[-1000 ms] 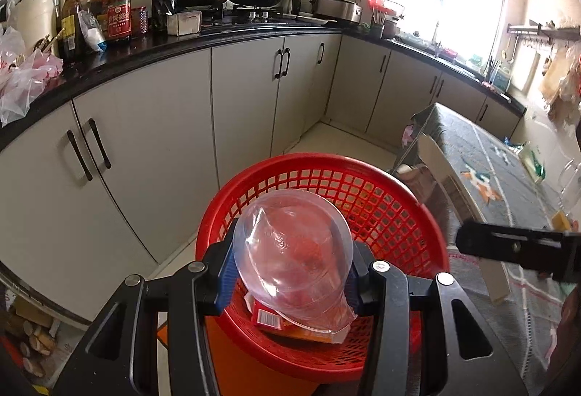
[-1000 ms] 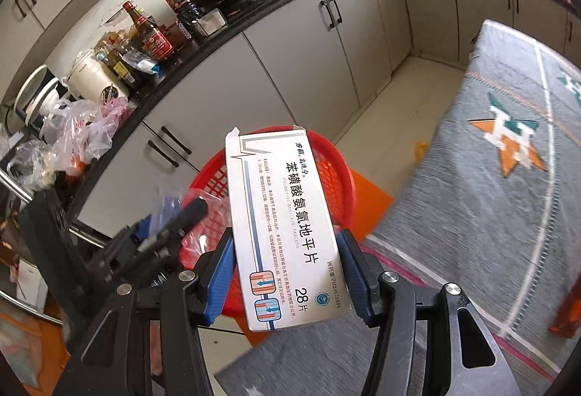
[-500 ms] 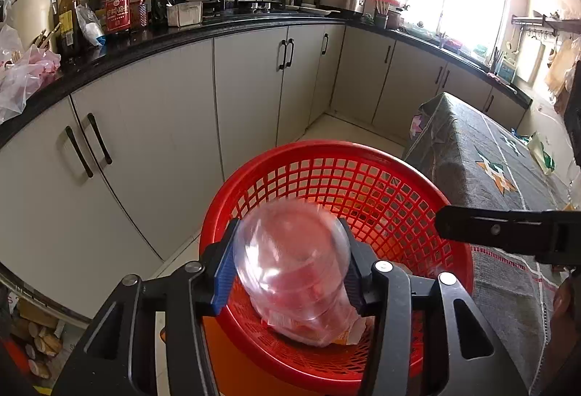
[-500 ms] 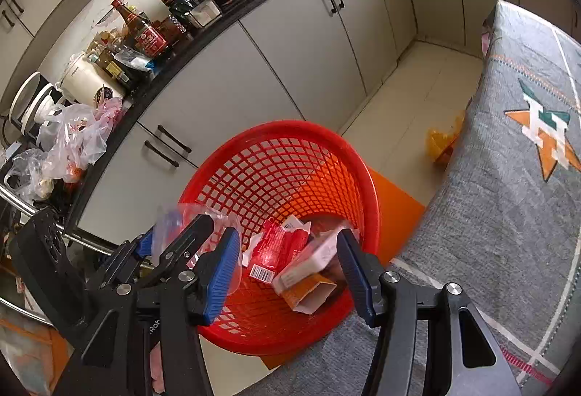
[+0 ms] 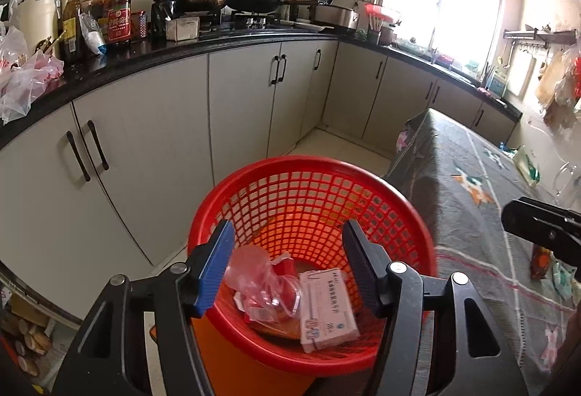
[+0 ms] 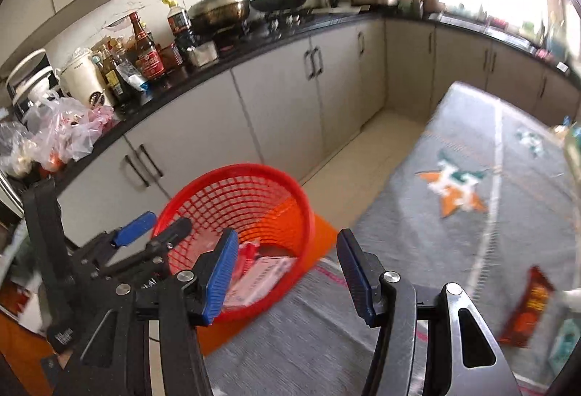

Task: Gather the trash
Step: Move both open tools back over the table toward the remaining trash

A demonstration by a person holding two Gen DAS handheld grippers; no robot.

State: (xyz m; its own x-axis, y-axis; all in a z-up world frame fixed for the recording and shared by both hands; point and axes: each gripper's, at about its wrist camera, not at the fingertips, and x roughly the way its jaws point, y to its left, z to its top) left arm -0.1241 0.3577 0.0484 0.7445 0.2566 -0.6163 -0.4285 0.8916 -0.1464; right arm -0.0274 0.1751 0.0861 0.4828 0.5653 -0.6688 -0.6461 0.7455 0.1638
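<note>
A red mesh basket (image 5: 312,178) stands on an orange base beside the table; it also shows in the right wrist view (image 6: 232,174). In it lie a clear plastic bag (image 5: 261,283), a white medicine box (image 5: 325,310) and red wrappers. My left gripper (image 5: 287,269) is open and empty over the basket's near rim. My right gripper (image 6: 285,276) is open and empty at the table edge, right of the basket. The left gripper shows in the right wrist view (image 6: 152,232). A red snack wrapper (image 6: 526,308) lies on the table at right.
A grey patterned tablecloth (image 6: 454,250) covers the table on the right. Grey cabinets (image 5: 236,112) and a black counter (image 5: 181,49) with bottles, pots and plastic bags run along the left and back. More small packets (image 5: 559,276) lie on the table.
The right gripper opened and dropped the medicine box into the basket, then swung right. The left gripper opened and let the clear plastic bag fall into the basket.
</note>
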